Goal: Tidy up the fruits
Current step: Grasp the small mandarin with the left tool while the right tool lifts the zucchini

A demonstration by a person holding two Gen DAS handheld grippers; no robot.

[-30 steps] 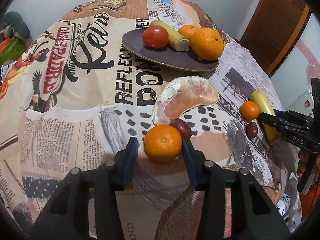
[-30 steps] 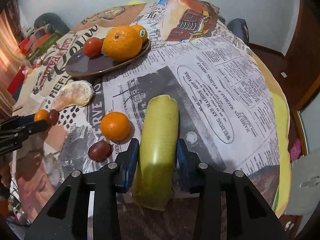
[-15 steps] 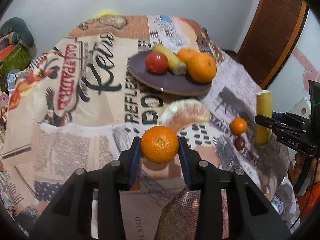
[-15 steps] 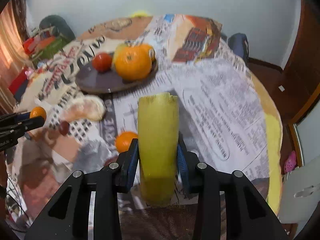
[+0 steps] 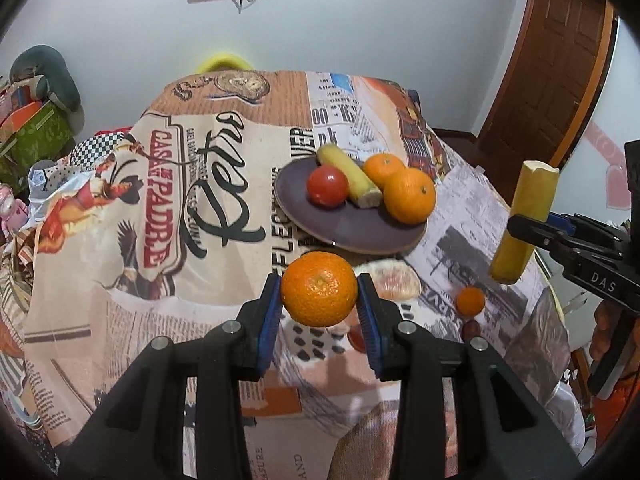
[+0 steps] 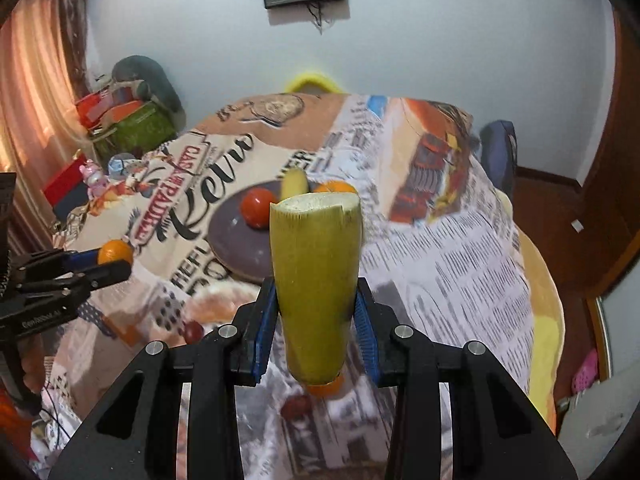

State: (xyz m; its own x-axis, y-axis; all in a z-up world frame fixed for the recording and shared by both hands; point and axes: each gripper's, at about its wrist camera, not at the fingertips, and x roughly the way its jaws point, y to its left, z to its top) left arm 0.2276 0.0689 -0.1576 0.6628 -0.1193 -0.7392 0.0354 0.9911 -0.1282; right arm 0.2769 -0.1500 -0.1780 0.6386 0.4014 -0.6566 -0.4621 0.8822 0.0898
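- Both my tongs were loaded: my left gripper (image 5: 319,308) pinched a mandarin (image 5: 319,289) between its blue pads, and my right gripper (image 6: 316,320) clamped a cut banana piece (image 6: 316,280) around its lower half.
- My left wrist view showed the whole plate (image 5: 344,228) at about 12 o'clock beyond the mandarin, carrying a tomato (image 5: 327,186), a banana half (image 5: 349,178) and two oranges (image 5: 409,195).
- That view also caught a peeled citrus piece (image 5: 396,280) just behind my right pad, plus a small mandarin (image 5: 471,301) and a dark round fruit (image 5: 472,326) on the cloth at 3 o'clock.
- From my right wrist view, the banana piece hid most of the plate (image 6: 236,248); only the tomato (image 6: 258,208) showed clearly.
- The right view alone showed my left gripper (image 6: 110,262) from the side at 9 o'clock, its mandarin (image 6: 115,251) peeking out at the tips.
- The mandarin sat squarely between my left fingers, off the tablecloth (image 5: 192,264), stem dimple facing the camera.
- The banana piece stood nearly upright, long axis running 6 to 12 o'clock, cut face on top; from the left view it leaned slightly, top toward 1 o'clock (image 5: 525,220).
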